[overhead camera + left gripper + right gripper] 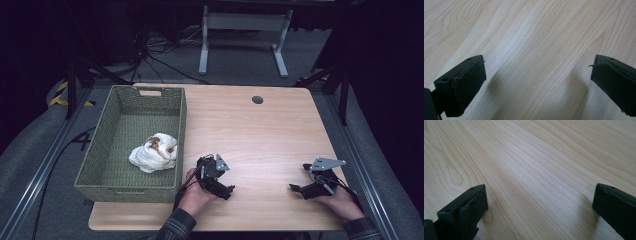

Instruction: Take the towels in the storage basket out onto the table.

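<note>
A crumpled white cloth (154, 152) with a brown patch lies inside a green woven basket (105, 137) at the table's left. My left gripper (226, 191) rests low over the wooden table (260, 135) just right of the basket's near corner, jaws wide apart with bare wood between them (537, 75). My right gripper (298, 188) sits near the table's front right, pointing left, also open over bare wood (539, 202). Neither holds anything.
A small round dark grommet (257, 99) is set in the table near its far edge. Beyond the table stands a white metal frame (245, 30) on a grey floor with cables. Black stand legs flank the table.
</note>
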{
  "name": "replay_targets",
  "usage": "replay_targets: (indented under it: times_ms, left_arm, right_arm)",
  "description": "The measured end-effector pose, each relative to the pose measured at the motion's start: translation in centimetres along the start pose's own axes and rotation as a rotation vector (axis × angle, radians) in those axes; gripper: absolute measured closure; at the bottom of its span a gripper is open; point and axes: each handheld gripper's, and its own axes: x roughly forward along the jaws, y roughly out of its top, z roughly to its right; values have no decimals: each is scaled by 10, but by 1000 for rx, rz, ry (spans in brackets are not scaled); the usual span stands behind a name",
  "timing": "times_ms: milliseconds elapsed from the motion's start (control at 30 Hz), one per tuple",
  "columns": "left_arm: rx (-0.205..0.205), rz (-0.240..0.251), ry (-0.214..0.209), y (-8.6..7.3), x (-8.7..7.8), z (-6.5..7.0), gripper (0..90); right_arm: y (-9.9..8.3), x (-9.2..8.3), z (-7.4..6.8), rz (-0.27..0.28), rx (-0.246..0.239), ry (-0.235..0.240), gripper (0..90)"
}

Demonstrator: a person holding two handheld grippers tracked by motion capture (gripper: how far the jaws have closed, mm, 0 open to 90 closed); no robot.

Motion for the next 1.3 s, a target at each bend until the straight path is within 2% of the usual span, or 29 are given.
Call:
replay_targets:
  times_ms: [467, 1033, 1300]
  left_arm:
    - [-15, -3, -2, 3, -5, -2, 6]
    - [-25, 22, 3, 9, -11, -5, 13]
    - [-28, 12, 7, 12, -14, -6, 15]
  right_arm:
    - [-1, -1, 1, -1, -4, 6, 4]
    - [0, -1, 1, -2, -1, 4, 4]
    - [0, -1, 1, -2, -2, 3, 4]
